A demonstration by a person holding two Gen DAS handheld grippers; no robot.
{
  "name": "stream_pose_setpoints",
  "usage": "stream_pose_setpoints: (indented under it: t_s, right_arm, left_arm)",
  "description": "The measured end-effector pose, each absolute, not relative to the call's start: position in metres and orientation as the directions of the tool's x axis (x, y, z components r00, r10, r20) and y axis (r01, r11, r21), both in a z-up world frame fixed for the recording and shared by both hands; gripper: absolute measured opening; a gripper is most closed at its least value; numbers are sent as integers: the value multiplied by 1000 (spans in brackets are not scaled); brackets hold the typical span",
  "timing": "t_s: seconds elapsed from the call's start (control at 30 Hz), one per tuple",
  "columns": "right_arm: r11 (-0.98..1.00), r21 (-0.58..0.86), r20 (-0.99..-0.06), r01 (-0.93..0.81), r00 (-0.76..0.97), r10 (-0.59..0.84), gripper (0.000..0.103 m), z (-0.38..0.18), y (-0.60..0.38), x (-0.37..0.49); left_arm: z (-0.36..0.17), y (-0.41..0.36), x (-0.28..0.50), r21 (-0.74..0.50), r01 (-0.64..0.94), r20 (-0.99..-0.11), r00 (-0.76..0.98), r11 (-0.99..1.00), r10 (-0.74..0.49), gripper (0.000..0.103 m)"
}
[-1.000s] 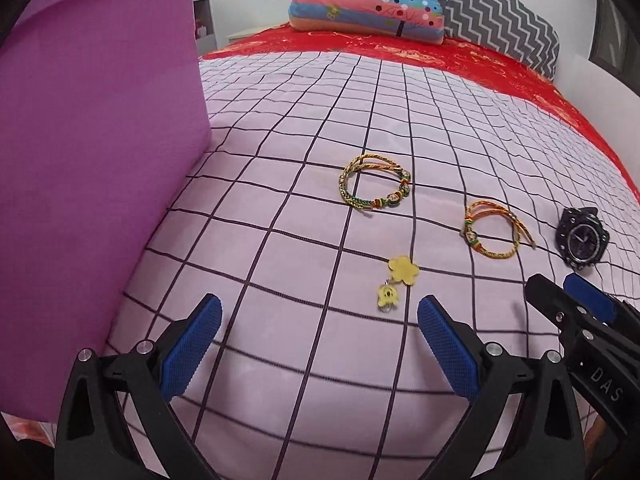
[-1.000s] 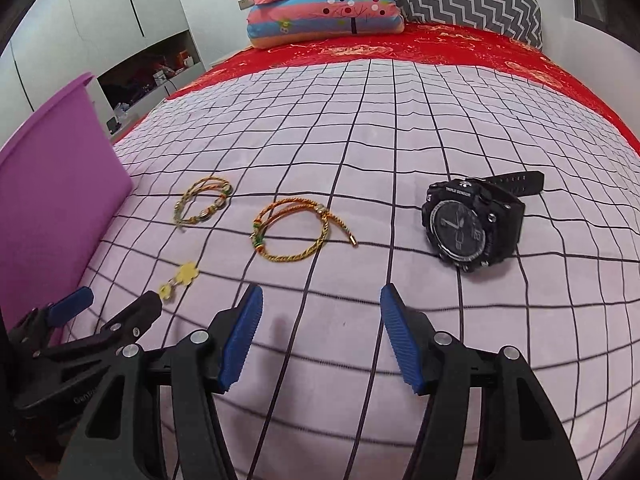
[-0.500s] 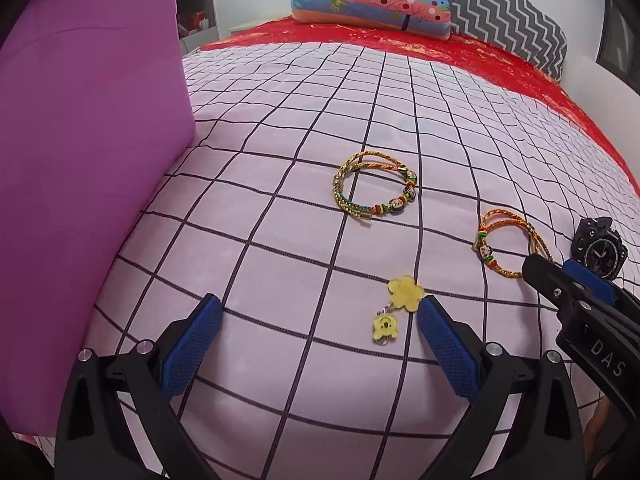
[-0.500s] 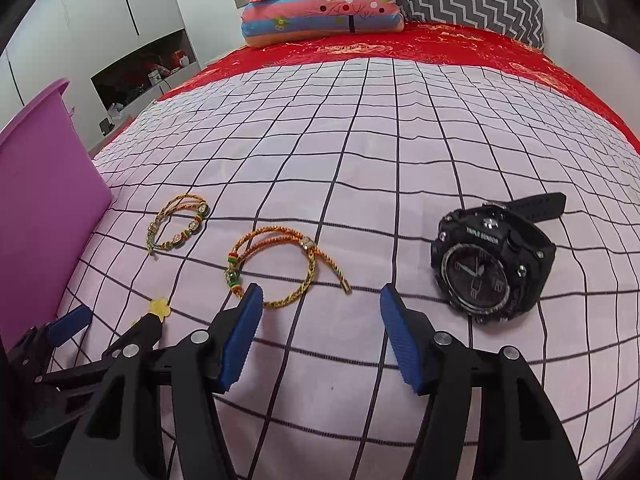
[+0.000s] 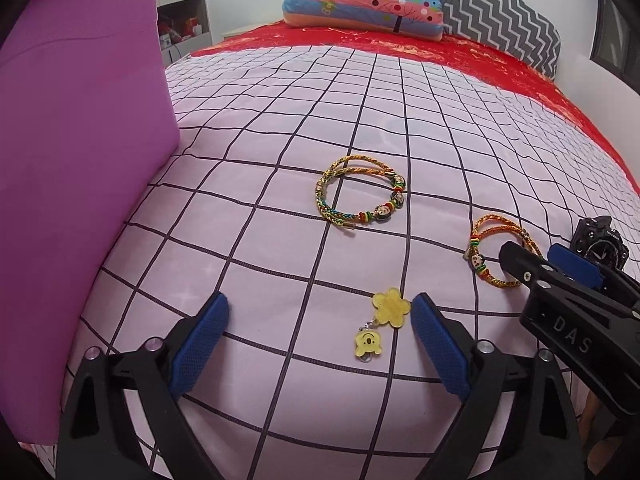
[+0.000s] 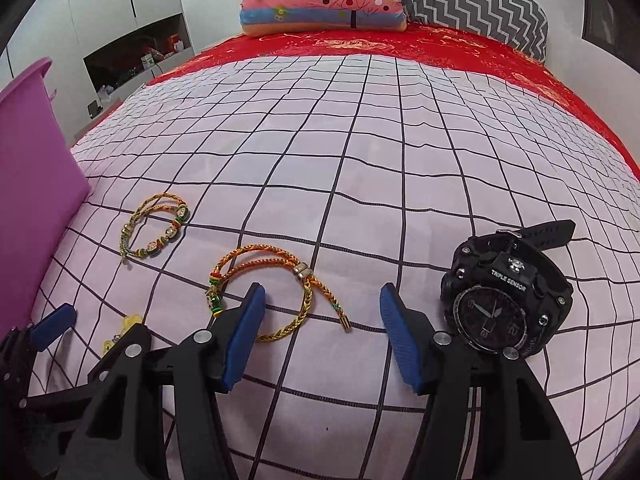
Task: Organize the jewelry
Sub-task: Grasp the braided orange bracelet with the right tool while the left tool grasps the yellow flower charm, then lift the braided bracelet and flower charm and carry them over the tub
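On the checked pink bedspread lie a yellow flower-and-bear charm (image 5: 382, 318), a beaded braided bracelet (image 5: 362, 194), an orange braided bracelet (image 6: 276, 292) and a black watch (image 6: 502, 302). My left gripper (image 5: 320, 332) is open and empty, low over the bed, with the charm just inside its right finger. My right gripper (image 6: 322, 328) is open and empty, with the orange bracelet's near side between its fingers; the watch lies just right of it. The right gripper also shows in the left wrist view (image 5: 560, 276).
A tall purple bin (image 5: 76, 160) stands at the left edge of the bed, close to my left gripper. Stacked pillows (image 6: 324, 4) and a red sheet (image 6: 440, 52) lie at the far end. White cabinets (image 6: 120, 20) stand beyond the bed on the left.
Both grippers have moved forward and lower toward the jewelry. The charm now lies by the left gripper's right finger, and the orange bracelet has come between the right gripper's fingers.
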State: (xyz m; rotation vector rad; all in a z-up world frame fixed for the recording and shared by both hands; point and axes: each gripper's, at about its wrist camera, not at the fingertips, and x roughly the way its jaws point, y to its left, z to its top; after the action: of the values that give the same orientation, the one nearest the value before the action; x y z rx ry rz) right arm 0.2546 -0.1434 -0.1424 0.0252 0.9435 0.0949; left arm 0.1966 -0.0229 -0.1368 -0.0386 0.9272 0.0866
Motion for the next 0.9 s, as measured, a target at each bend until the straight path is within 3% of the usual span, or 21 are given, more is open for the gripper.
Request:
stream_pose_setpoints:
  t_s: [0.17,0.23,0.27,0.3,0.33,0.4,0.57,0.9]
  right_arm:
    - [995,25,-809,-94,582,76,48,-144,-137,256]
    - [995,15,-809,-102,583,72,42,-145,-136,257]
    - [994,10,-809,-106,583,70,34,-144,-135,258]
    - [994,4,-809,-108,584,67,24,-144,-135,257]
    - [994,-8,-810,-108,584,57,21,-145,-134,257]
    - [995,-17,-810,-100,584,45,5,-144,-135,256]
    - [994,29,-806,-101,586,83,5,-141,-142,249]
    - [989,126,-811,-75,567,146,5,-131,-149,198]
  left_arm:
    - [-136,-30,194,8,-69,-797,602,998,48,65]
    - [-136,-33,193,6,-55,-796,604,998,38,53]
    - [-136,-35,193,2,-45,-796,605,999,29,48]
    - [-135,-36,192,-4,-37,-796,605,999,19,37]
    - [-135,-37,192,-15,-26,-796,605,1000,4,23]
    - [-135,-38,192,-29,-4,-798,602,1000,-21,15]
    - [-131,-29,189,-122,18,-803,586,992,-110,15]
    - [-120,-28,154,-138,59,-811,566,989,-147,15]
